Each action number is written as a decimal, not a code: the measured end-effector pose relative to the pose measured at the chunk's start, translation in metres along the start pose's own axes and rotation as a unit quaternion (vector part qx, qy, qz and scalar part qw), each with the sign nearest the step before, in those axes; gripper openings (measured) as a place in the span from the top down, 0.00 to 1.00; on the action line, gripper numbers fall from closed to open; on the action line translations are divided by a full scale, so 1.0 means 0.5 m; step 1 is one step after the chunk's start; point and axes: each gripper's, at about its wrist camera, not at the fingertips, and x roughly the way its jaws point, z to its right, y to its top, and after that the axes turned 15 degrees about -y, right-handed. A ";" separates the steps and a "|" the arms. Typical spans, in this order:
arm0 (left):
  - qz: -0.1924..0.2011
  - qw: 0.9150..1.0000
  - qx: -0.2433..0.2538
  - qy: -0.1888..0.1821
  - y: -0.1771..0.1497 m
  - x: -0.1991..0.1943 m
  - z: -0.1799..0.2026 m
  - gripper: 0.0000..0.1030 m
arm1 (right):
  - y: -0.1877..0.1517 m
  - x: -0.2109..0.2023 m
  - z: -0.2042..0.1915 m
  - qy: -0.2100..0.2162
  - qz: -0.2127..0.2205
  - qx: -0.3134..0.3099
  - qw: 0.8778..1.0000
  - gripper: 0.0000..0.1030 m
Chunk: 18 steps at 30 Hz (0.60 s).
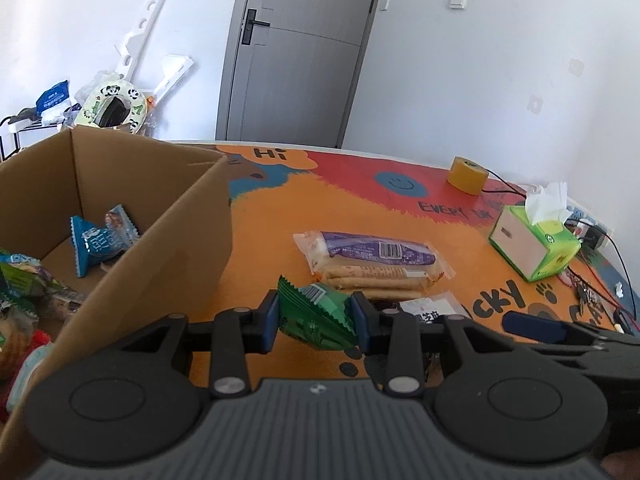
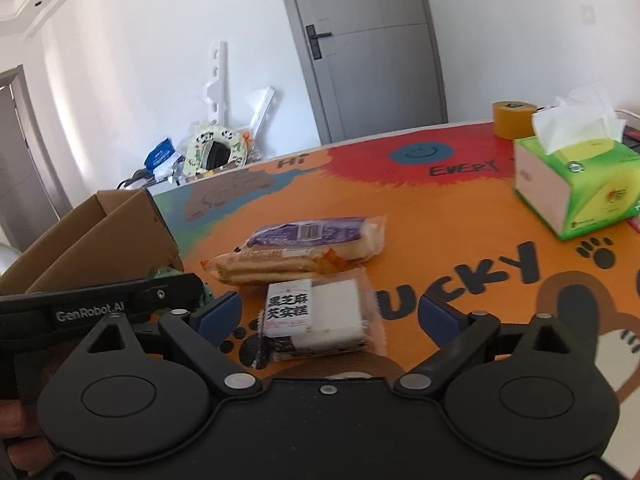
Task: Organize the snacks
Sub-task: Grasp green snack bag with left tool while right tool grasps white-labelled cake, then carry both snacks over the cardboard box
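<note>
We hold the left gripper clamped on a green foil snack packet with a zigzag edge; its blue pads press the packet from both sides, just above the orange printed table mat. To its left stands the open brown cardboard box, with blue snack packets lying inside. Beyond the left tongs lie a purple-labelled clear bag of biscuit sticks and an orange packet touching it.

Our right gripper stands wide apart, with a clear packet bearing a white label in black Chinese characters lying on the mat between its blue pads, untouched by either. Far right of these tongs sits a green tissue box, with a yellow tape roll behind it.
</note>
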 end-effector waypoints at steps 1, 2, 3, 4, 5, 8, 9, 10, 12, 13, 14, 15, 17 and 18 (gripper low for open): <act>0.001 1.000 -0.002 0.000 0.001 0.000 0.000 0.65 | 0.000 0.004 -0.004 -0.001 -0.002 -0.004 1.000 0.07; 0.002 1.000 -0.002 0.003 0.002 -0.001 -0.001 0.65 | 0.000 0.010 -0.008 -0.003 -0.004 -0.009 1.000 0.08; 0.003 1.000 -0.003 0.004 0.002 -0.003 -0.003 0.65 | 0.000 0.015 -0.012 -0.003 -0.007 -0.011 1.000 0.09; 0.003 1.000 -0.004 0.004 0.002 -0.004 -0.006 0.65 | 0.000 0.022 -0.013 -0.002 -0.013 -0.011 1.000 0.09; 0.002 1.000 -0.005 0.003 0.002 -0.005 -0.007 0.65 | 0.000 0.027 -0.014 -0.001 -0.019 -0.011 1.000 0.11; 0.003 1.000 -0.004 0.003 0.000 -0.006 -0.005 0.65 | -0.007 0.048 -0.020 -0.009 -0.036 -0.015 0.999 0.19; 0.003 1.000 -0.005 0.003 -0.001 -0.007 -0.005 0.65 | -0.009 0.047 -0.023 -0.014 -0.030 -0.021 0.999 0.21; 0.003 1.000 -0.005 0.003 -0.001 -0.007 -0.005 0.65 | -0.010 0.047 -0.027 -0.018 -0.029 -0.026 0.999 0.24; 0.003 1.000 -0.005 0.002 -0.001 -0.009 -0.004 0.65 | -0.011 0.041 -0.027 -0.016 -0.029 -0.024 0.999 0.37; 0.003 1.000 -0.005 0.001 -0.002 -0.011 -0.003 0.65 | -0.010 0.039 -0.024 -0.013 -0.031 -0.018 0.999 0.39; 0.003 1.000 -0.004 0.001 -0.002 -0.014 -0.002 0.65 | -0.011 0.035 -0.019 -0.011 -0.032 -0.011 0.999 0.43; 0.004 1.000 -0.002 0.000 -0.001 -0.017 0.000 0.65 | -0.011 0.029 -0.015 -0.009 -0.029 -0.007 1.000 0.44; 0.006 1.000 0.002 -0.001 -0.001 -0.023 0.004 0.65 | -0.011 0.018 -0.010 -0.011 -0.021 -0.003 1.000 0.45; 0.007 1.000 0.002 -0.002 0.000 -0.027 0.006 0.65 | -0.012 0.013 -0.008 -0.012 -0.021 -0.001 1.000 0.46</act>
